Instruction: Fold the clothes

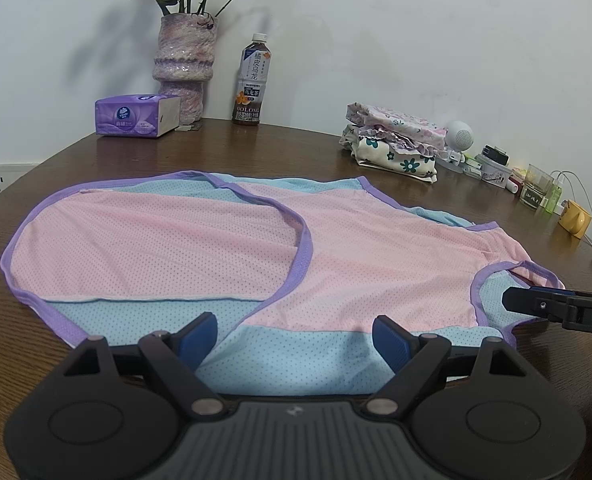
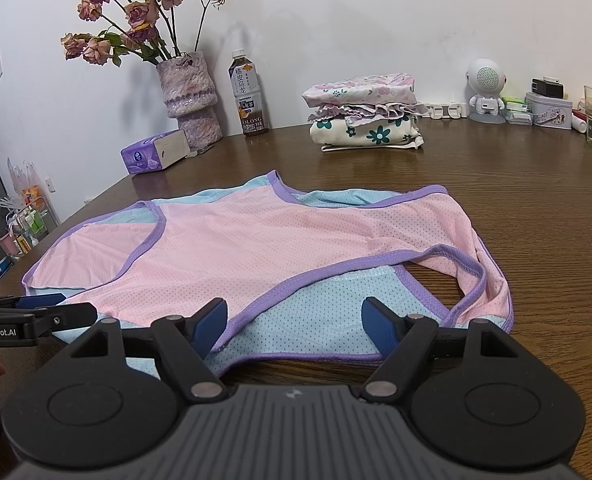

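A pink and light-blue mesh garment with purple trim [image 1: 224,248] [image 2: 256,252] lies spread flat on the brown wooden table [image 1: 296,152] [image 2: 495,184], one pink flap folded over at the left. My left gripper [image 1: 296,338] is open, its blue pads over the garment's near blue edge with nothing pinched. My right gripper [image 2: 296,326] is also open above the near hem by the purple-trimmed opening. In the left wrist view the right gripper [image 1: 535,304] comes in from the right edge; in the right wrist view the left gripper [image 2: 44,308] shows at the left.
Along the wall stand a vase of dried roses [image 1: 184,68] [image 2: 190,96], a tea bottle [image 1: 252,80] [image 2: 248,96] and a purple tissue pack [image 1: 136,114] [image 2: 156,152]. A stack of folded floral clothes [image 1: 395,140] [image 2: 363,112] sits at the back, with a white robot-shaped speaker [image 2: 483,88] and small items further right.
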{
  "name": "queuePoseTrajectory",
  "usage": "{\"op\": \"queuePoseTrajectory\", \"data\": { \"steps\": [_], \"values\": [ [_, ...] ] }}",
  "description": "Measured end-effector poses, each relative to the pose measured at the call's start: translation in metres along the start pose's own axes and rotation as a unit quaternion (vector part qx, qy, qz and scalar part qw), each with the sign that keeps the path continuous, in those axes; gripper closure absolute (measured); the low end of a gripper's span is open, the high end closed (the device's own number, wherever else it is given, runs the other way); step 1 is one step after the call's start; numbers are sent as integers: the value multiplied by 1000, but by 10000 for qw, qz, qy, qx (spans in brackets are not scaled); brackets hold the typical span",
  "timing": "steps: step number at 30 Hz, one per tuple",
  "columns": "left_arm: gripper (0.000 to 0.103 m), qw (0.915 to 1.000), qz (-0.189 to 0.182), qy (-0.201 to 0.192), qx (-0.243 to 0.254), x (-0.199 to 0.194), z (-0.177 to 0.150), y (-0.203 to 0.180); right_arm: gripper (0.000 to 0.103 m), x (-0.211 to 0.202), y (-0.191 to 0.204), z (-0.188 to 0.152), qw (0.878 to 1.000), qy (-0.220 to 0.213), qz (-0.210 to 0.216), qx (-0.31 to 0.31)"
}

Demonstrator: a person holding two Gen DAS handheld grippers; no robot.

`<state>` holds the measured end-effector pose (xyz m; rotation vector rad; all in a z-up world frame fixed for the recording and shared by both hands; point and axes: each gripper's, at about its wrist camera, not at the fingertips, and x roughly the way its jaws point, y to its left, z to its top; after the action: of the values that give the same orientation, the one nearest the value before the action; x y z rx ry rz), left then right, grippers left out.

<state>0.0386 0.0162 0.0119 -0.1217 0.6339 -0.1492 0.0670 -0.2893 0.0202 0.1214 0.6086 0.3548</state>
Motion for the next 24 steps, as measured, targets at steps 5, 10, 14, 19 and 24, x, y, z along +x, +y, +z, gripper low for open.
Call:
{"op": "queuePoseTrajectory", "data": {
  "steps": [5, 10, 14, 19, 24],
  "values": [
    [19, 10000, -8, -3, -10, 0, 0, 0, 28, 0, 0, 0, 10000, -1, -3, -2],
    [19, 10000, -19, -12, -27, 0, 0, 0, 28, 0, 0, 0, 10000, 2, -23, -16],
    [19, 9999, 2, -62, -149, -3, -1, 4, 28, 0, 4, 0, 9998, -27, -127, -122],
    [19, 9995, 82, -114, -271, -9, 1, 10, 28, -9, 15, -1, 9987, -218, -294, -364],
    [19, 9994, 17, -222, -267, -19, 5, 15, 25, -16, 17, -1, 9988, -270, -288, -283]
  ]
}}
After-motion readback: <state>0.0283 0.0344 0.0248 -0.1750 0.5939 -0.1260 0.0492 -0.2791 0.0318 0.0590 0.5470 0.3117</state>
